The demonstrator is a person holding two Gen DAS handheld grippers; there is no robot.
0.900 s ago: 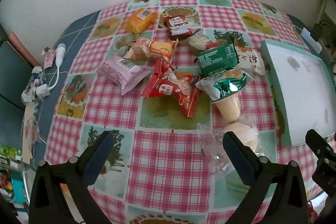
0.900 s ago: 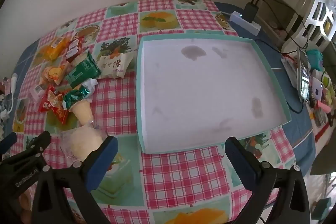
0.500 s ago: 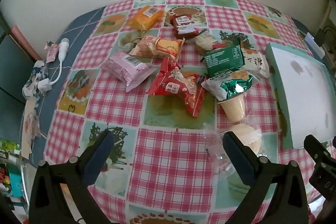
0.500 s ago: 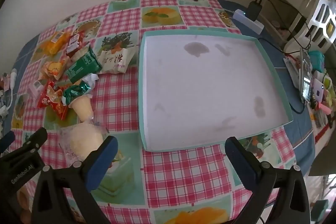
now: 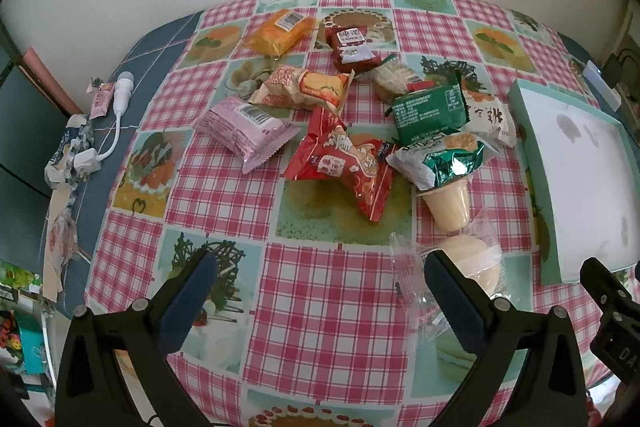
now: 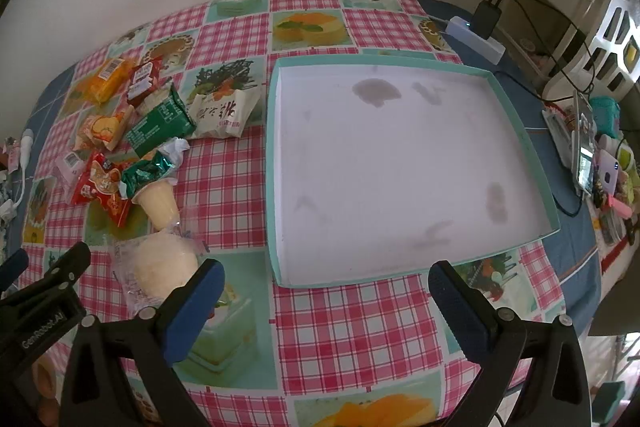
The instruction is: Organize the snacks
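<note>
A pile of wrapped snacks lies on the checked tablecloth: a pink pack (image 5: 246, 125), a red pack (image 5: 344, 167), a green pack (image 5: 430, 111), an orange pack (image 5: 280, 31), a pudding cup (image 5: 448, 203) and a clear-wrapped bun (image 5: 476, 263). The bun also shows in the right wrist view (image 6: 160, 263). A shallow teal-rimmed white box (image 6: 274, 163) sits empty to the right of the pile. My left gripper (image 5: 320, 291) is open above the cloth, its right finger beside the bun. My right gripper (image 6: 324, 291) is open at the box's near edge.
A white cable and wrappers (image 5: 80, 155) lie at the table's left edge. A power strip with a plug (image 6: 476, 35) and a phone with small items (image 6: 584, 147) sit right of the box. A wall stands behind the table.
Both grippers have drifted slightly; the snack pile and the box have shifted a little in each view. Both stay open and empty.
</note>
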